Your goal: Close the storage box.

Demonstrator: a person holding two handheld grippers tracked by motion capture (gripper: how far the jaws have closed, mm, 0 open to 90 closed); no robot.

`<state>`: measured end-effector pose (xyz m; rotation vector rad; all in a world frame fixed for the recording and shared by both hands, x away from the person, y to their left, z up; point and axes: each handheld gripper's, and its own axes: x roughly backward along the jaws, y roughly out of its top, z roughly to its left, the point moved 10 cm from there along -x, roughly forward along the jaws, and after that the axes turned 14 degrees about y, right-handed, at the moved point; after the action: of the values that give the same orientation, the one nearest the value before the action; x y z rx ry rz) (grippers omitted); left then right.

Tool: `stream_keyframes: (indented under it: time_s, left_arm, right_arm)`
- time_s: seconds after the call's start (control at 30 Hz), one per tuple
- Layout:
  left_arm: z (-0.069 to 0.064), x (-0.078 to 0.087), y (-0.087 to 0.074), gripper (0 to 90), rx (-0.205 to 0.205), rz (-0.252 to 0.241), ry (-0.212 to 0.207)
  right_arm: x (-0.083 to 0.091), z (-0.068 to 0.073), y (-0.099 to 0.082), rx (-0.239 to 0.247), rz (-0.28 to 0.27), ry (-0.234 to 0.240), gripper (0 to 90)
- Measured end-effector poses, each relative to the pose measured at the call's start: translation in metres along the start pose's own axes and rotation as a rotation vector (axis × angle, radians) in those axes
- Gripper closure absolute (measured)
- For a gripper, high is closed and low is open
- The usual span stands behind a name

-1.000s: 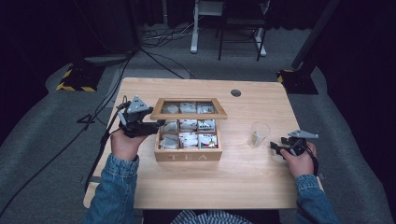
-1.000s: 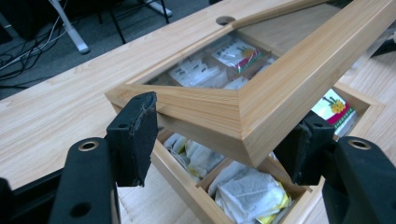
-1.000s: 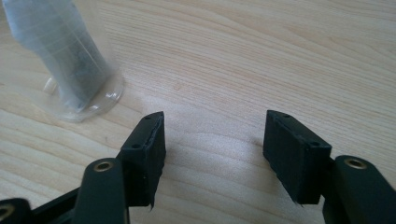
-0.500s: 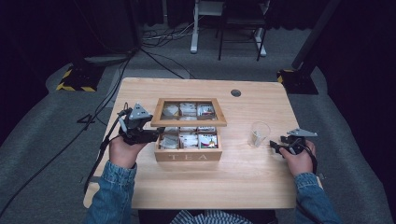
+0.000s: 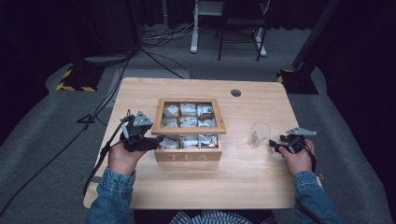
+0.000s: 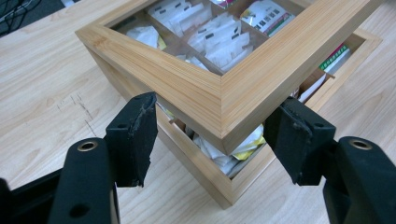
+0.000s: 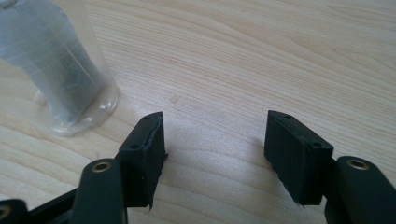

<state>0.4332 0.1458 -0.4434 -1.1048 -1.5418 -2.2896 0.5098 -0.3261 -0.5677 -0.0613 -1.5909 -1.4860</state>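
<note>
Tea box [image 5: 188, 135] sits mid-table [image 5: 261, 182], "TEA" on its front wall. Its lid [image 6: 219, 88] is a bamboo frame with a clear pane, raised at the near edge and tilted up off the box body; the hinge side looks to be the far one, though the hinge itself is hidden.

Left tool [image 6: 217, 135]: jaws apart, straddling the lid's near-left corner, one to each side. Whether either pad touches the wood I cannot tell (the lid is up, so something must bear it from below, out of sight).

Handling, as judged: the lid is stiff, light wood, smooth-finished, so likely a little slick against rubber pads. The frame edge is the place to take it, not the pane. The pane may scratch or crack if pinched.

Contents: the box is split into a grid of compartments, each packed with paper tea sachets [image 6: 219, 37], mostly white, a few coloured. Sachets are light and limp, and would crumple if squeezed hard.

Glass [image 5: 258, 134] stands right of the box, upright, clear, with something pale inside (too blurred to name). Fragile, easy to tip.

Right tool [image 7: 215, 140]: jaws apart, holding nothing, low over bare table just beside the glass.
</note>
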Motion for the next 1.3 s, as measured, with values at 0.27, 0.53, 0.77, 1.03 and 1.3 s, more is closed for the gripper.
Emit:
stream_keyframes:
  time_s: [0.27, 0.53, 0.77, 1.03, 1.3]
  left_arm:
    - [-0.003, -0.002, -0.006, 35.5, -0.006, 0.031, -0.011]
    - [-0.005, -0.005, -0.011, 35.2, -0.022, 0.074, -0.019]
    - [-0.007, -0.008, -0.018, 35.1, -0.035, 0.103, -0.026]
    - [-0.011, -0.016, -0.027, 33.4, -0.067, 0.15, -0.045]
    - [-0.014, -0.023, -0.037, 34.7, -0.102, 0.208, -0.064]
  right_arm:
    - [-0.001, 0.0, 0.001, -0.001, 0.001, 0.0, 38.8]
    - [-0.002, 0.001, 0.001, 0.0, 0.001, 0.001, 38.8]
    - [-0.002, 0.001, 0.001, -0.001, 0.001, 0.002, 38.8]
    - [-0.002, 0.001, 0.001, 0.0, 0.002, 0.002, 38.7]
    - [-0.003, 0.001, 0.002, 0.003, 0.003, 0.003, 38.4]
